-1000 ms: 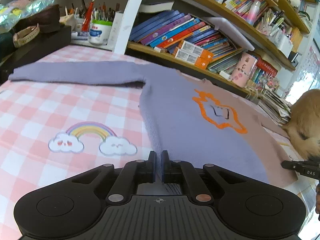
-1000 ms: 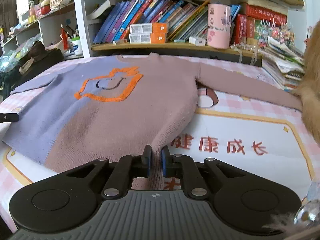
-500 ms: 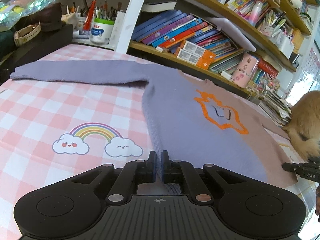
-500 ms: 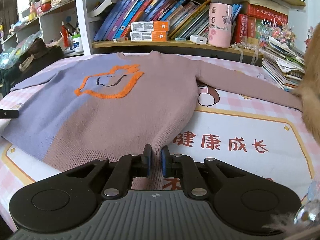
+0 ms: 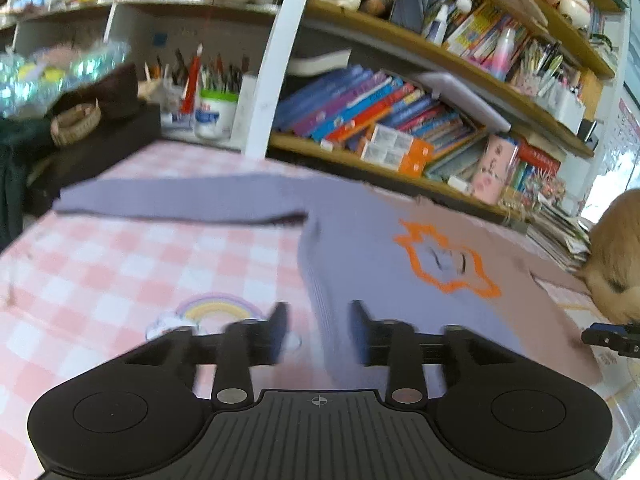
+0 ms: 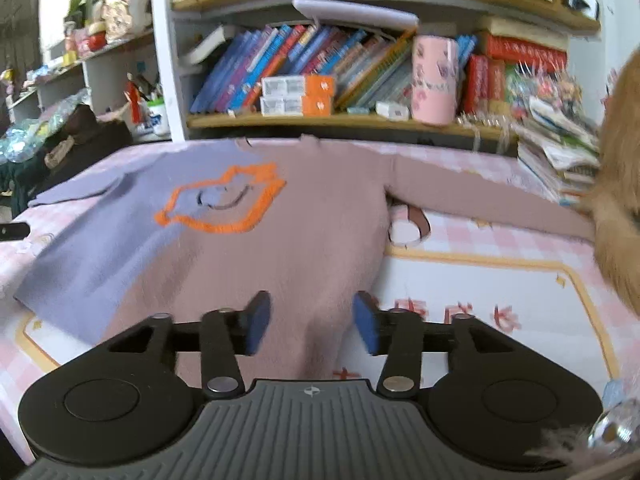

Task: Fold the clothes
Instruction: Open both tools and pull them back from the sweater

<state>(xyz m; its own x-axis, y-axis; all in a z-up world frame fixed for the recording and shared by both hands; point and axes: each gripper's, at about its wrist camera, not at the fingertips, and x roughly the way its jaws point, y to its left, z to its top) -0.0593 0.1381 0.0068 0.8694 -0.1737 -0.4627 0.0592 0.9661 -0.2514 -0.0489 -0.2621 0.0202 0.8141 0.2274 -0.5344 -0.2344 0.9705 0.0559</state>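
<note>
A sweater lies flat, front up, on the pink checked tablecloth, both sleeves spread. Its left half is purple, its right half mauve, with an orange outlined figure on the chest. My left gripper hangs just over the purple hem. Its jaws are opening; the hem's edge lies between them and the pads are off it. My right gripper is over the mauve hem, jaws likewise opening, cloth between them unpressed. The right gripper's tip shows in the left wrist view.
A bookshelf with books, boxes and a pink cup runs along the table's far side. Pens stand in a pot at the far left. A golden furry animal sits at the right edge, by the mauve sleeve and stacked magazines.
Both grippers were shut on the sweater's hem and their jaws now stand apart, off the cloth. The left gripper has lifted a little; the view from it is blurred.
</note>
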